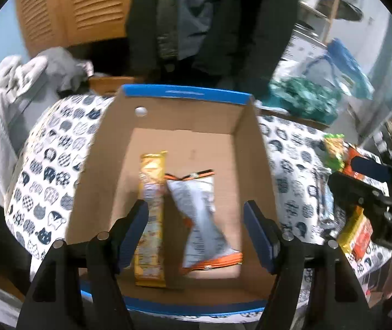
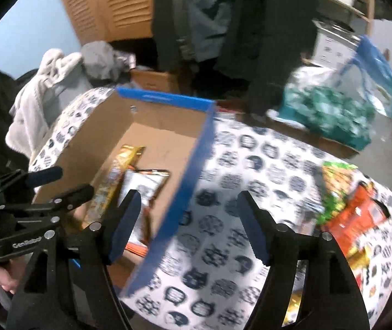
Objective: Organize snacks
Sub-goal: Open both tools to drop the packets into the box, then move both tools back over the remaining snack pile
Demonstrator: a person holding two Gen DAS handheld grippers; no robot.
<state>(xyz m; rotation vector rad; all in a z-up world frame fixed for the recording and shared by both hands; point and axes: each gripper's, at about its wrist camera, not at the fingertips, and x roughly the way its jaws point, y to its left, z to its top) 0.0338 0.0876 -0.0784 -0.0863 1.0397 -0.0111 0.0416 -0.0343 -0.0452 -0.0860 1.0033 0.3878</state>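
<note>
left gripper [image 1: 194, 231] wide open, nothing held | right gripper [image 2: 187, 227] same | orange packet [image 2: 360, 217] judged light, crinkly, slippery; best pinched at sealed edge

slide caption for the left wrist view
Open left gripper above blue-rimmed cardboard box holding a yellow snack bar and an orange-edged white packet.

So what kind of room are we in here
Probably a lived-in bedroom or spare room at home: hanging coats by a louvred wooden door, piled laundry, and a cat-print tablecloth under the cardboard box.
</note>
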